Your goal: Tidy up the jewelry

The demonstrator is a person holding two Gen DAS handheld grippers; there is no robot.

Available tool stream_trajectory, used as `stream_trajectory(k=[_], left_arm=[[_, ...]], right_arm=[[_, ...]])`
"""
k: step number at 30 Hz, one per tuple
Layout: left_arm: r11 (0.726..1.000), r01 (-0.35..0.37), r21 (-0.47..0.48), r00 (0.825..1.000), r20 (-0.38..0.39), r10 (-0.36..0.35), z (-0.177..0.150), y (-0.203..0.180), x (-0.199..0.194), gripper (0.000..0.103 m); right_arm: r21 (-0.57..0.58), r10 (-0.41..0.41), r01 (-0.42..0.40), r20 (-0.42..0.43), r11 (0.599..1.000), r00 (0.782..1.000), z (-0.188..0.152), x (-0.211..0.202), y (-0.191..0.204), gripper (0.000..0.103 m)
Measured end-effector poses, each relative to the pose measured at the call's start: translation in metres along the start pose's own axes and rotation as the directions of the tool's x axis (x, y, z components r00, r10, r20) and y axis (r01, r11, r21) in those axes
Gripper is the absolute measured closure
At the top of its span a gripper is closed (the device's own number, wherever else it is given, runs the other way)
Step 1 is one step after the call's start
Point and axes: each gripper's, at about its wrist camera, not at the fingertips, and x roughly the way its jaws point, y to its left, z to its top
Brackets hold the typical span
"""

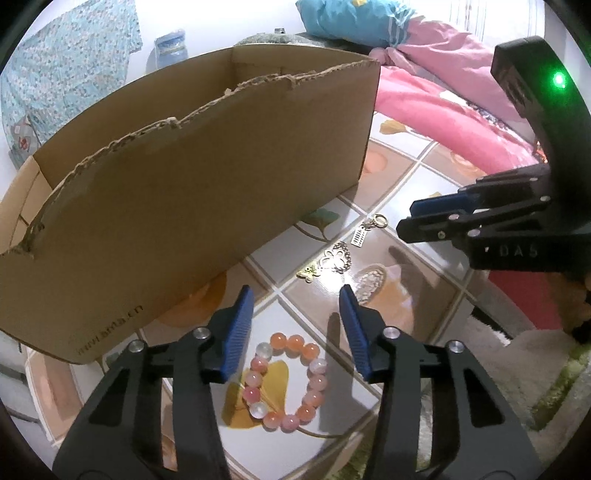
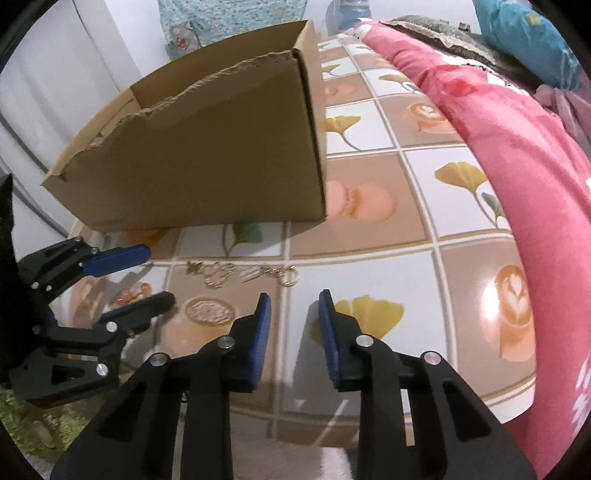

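A pink and orange bead bracelet [image 1: 286, 382] lies flat on the patterned tablecloth, just below my open left gripper [image 1: 297, 325], between its blue pads. Beyond it lie a small gold butterfly charm [image 1: 308, 274], a silver flower pendant [image 1: 334, 257] and a silver tag with a ring [image 1: 367, 229]. An open cardboard box [image 1: 192, 177] stands to the left. In the right wrist view my right gripper [image 2: 293, 325] is open and empty above the cloth, with the metal charms [image 2: 218, 274] and key ring [image 2: 290, 276] ahead and the left gripper [image 2: 157, 277] over the beads [image 2: 133, 293].
The box [image 2: 207, 158] stands at the table's back left. A pink quilt [image 2: 517, 155] is bunched along the right side, with a blue cushion [image 1: 354, 18] behind it. A green rug [image 2: 29, 417] lies below the table's front edge.
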Motion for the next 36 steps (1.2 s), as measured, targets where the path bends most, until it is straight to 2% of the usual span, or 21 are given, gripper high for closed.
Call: stream_trajectory(k=[9, 18, 26, 36], left_arm=[[1.000, 0.003, 0.008, 0.999, -0.036, -0.003, 0.003, -0.003, 0.010, 0.082], [1.000, 0.013, 0.020, 0.999, -0.049, -0.012, 0.011, -0.003, 0.017, 0.082], [1.000, 0.019, -0.016, 0.997, -0.077, -0.020, 0.018, -0.001, 0.022, 0.082], [0.998, -0.039, -0.045, 0.990, -0.139, 0.032, 0.028, -0.001, 0.025, 0.082]], right_arm=[[0.005, 0.019, -0.019, 0.013, 1.000, 1.000, 0.003, 0.007, -0.001, 0.079], [0.017, 0.039, -0.040, 0.016, 0.999, 0.999, 0.000, 0.006, -0.004, 0.079], [0.020, 0.046, -0.046, 0.019, 0.999, 0.999, 0.002, 0.007, -0.006, 0.079], [0.023, 0.050, -0.051, 0.024, 0.998, 0.998, 0.003, 0.006, -0.007, 0.079]])
